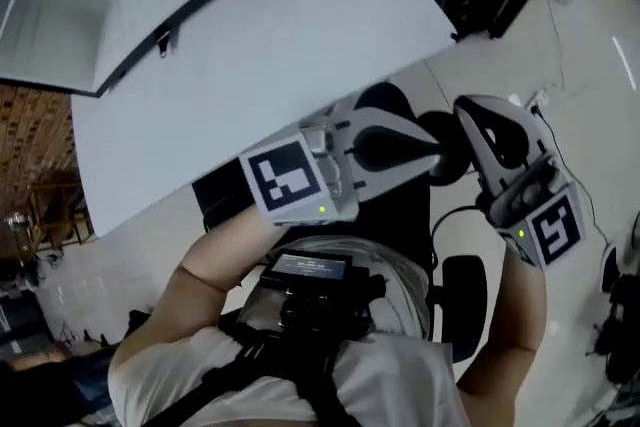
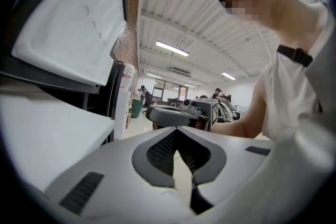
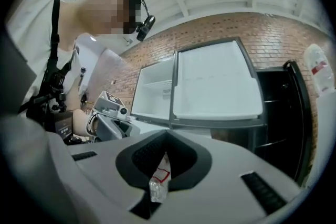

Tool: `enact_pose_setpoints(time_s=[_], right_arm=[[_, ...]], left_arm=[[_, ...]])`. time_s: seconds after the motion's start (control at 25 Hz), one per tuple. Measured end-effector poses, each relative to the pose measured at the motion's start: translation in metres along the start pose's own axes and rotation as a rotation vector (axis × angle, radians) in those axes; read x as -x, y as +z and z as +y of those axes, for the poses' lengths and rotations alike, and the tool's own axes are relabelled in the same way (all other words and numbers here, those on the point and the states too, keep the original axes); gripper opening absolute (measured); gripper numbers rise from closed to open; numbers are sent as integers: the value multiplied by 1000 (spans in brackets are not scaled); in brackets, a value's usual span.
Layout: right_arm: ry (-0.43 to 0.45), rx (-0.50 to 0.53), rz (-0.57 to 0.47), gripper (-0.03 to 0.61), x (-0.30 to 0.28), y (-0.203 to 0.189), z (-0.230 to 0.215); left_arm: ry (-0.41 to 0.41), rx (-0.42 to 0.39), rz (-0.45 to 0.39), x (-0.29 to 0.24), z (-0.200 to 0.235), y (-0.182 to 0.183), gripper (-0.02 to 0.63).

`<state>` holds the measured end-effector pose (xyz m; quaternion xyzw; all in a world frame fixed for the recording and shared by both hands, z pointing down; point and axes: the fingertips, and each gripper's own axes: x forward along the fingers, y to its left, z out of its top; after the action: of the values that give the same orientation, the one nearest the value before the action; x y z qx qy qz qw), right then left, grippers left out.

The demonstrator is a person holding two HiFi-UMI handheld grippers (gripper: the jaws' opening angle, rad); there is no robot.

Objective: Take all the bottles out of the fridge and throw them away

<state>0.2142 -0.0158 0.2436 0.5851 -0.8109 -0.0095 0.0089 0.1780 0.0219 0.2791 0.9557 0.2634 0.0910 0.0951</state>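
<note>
No bottle shows in any view. The fridge's white door (image 1: 250,55) fills the top of the head view; its bare inner liner (image 3: 218,81) stands open in the right gripper view. My left gripper (image 1: 435,155) is held level with its jaws together and nothing between them (image 2: 177,129). Just to its right, my right gripper (image 1: 467,108) is shut (image 3: 167,134) on a scrap of crinkled clear plastic with red print (image 3: 157,181), which hangs down between the pads. Each gripper sees the other: the right gripper (image 2: 173,113) and the left gripper (image 3: 107,123).
A black cabinet (image 3: 278,113) stands right of the fridge, with a water bottle (image 3: 317,68) at the far right edge. A black chair base (image 1: 460,290) is on the pale tiled floor by my legs. People (image 2: 142,93) stand far off down the room.
</note>
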Motion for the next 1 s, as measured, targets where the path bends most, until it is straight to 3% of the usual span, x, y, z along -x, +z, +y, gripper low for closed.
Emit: enact_pose_setpoints(time_s=[0.12,0.24,0.44,0.6,0.76,1.0], right_arm=[[57,46,-28,0,-21,28,1],[88,17,-12,0,-63,40,20],[211,-26,-48,0,-132,62,67],[335,-52,-68,0,-182,69,110],[426,-36,-5,0,-235,57,145],[451,-8,118,0,-289,30,172]], left_arm=[[28,-22,-109,20,-11,42,15],[82,-72,-164,69,-13,65,15],[280,-64,-221,167,10,73,15],[487,-108,-204,252,39,56,15],[660,-132,-165,315,61,43,15],[738,-105,-140,359,78,29,15]])
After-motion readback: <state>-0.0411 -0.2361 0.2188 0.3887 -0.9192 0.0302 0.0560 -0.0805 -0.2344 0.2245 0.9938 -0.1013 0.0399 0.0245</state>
